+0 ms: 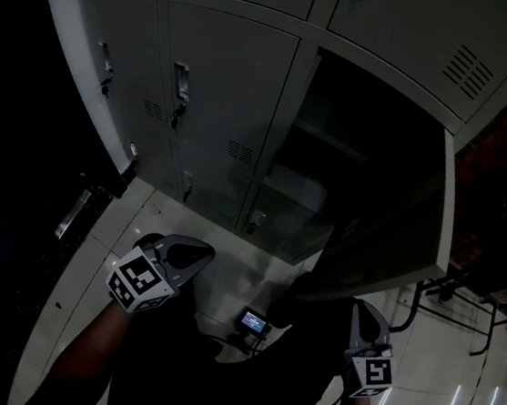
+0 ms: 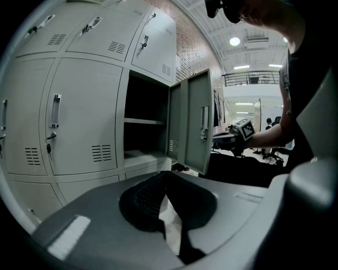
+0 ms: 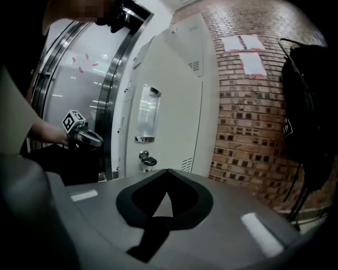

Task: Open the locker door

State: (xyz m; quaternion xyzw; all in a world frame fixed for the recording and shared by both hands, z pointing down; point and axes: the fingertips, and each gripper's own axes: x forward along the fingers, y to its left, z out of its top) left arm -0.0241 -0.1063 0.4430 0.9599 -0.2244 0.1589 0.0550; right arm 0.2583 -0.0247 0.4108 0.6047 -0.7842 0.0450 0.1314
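Left gripper [image 2: 169, 174] and right gripper [image 3: 168, 171] both hang low by the person's body, each with its jaws pressed together at the tips and nothing between them. Neither touches the locker. Below them lies the pale tiled floor [image 1: 225, 281], with a small lit device [image 1: 254, 322] on it between the two arms.

Just beyond the right gripper is the locker door [image 1: 387, 232], already swung well out from its frame, its free edge toward the person. The right gripper view faces the door's outer side, where the recessed handle [image 3: 148, 113] sits above a key [image 3: 146, 160] left in the lock.

Judged from this, the opening is as good as done and what remains is to leave the door standing. The right gripper should stay off the free edge, since a nudge there would likely swing the light panel back. If more swing is wanted, a flat push with the closed jaws near the handle would serve better than a pinch, keeping clear of the key.

Farther off, the open compartment [image 1: 332, 161] shows a bare shelf [image 2: 143, 121]; the neighbouring lockers [image 1: 227, 84] are shut. A brick wall [image 3: 253, 116] lies beyond.
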